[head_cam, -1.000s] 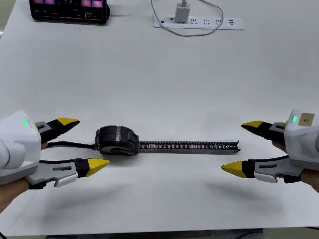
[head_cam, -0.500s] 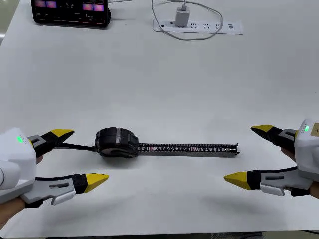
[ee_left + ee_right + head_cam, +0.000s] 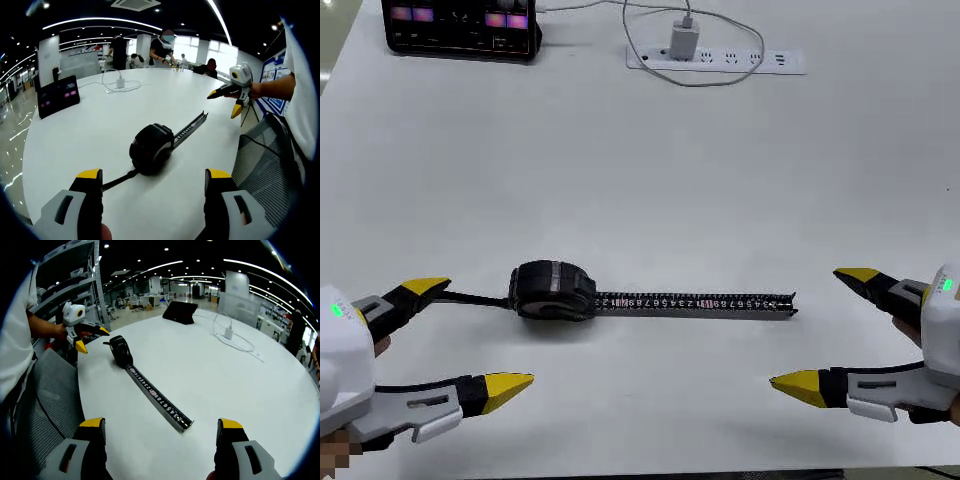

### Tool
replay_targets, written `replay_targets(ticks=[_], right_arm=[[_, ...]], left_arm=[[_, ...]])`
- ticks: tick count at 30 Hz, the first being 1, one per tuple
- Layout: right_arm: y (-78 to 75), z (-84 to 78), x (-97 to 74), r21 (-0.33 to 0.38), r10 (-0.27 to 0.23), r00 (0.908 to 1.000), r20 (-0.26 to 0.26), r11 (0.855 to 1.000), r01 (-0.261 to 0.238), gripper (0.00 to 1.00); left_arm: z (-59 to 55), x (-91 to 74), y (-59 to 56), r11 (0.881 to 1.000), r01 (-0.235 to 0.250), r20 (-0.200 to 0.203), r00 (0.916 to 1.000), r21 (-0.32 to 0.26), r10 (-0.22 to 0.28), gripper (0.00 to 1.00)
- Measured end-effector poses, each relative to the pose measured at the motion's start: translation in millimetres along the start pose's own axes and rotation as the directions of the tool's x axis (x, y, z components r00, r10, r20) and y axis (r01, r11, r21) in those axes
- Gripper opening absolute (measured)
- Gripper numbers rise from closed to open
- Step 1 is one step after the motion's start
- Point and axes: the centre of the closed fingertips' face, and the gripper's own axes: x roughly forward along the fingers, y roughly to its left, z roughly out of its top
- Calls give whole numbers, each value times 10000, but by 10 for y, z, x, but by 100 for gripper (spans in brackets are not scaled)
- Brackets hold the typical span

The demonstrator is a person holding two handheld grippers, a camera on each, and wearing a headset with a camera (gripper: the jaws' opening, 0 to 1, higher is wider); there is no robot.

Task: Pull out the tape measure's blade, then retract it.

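Observation:
A black tape measure [image 3: 554,291] lies on the white table [image 3: 650,170], its dark blade [image 3: 695,303] drawn out to the right and resting flat. A black wrist strap [image 3: 475,297] trails left from the case. My left gripper [image 3: 475,335] is open, a short way left of the case, touching nothing. My right gripper [image 3: 825,330] is open to the right of the blade's end hook [image 3: 792,303], apart from it. In the left gripper view the case [image 3: 151,148] lies ahead between the jaws. In the right gripper view the blade [image 3: 157,399] runs away toward the case [image 3: 121,350].
At the table's far edge lie a white power strip [image 3: 720,58] with a plugged charger and looping cable [image 3: 692,45], and a black device with lit screen [image 3: 460,27] at the far left. A mesh chair [image 3: 260,160] stands near the table's edge. People stand in the background.
Both grippers have drawn back toward me and outward, away from the tape measure. The tape measure and its extended blade stay in place.

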Motion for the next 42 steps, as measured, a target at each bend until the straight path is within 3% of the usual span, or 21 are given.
replay_targets(ticks=[9, 20, 42], right_arm=[[82, -47, 3, 312, -119, 9996, 246, 9994, 112, 99], [108, -178, 9, 486, -144, 9998, 161, 9987, 136, 99], [71, -221, 20, 363, -182, 9997, 143, 9992, 177, 99]], left_arm=[[-83, -37, -8, 9993, -195, 9, 9998, -329, 196, 83], [-190, -72, -45, 9981, -239, -153, 9996, -574, 231, 85], [-195, -66, -82, 9977, -208, -196, 9996, -648, 195, 85]])
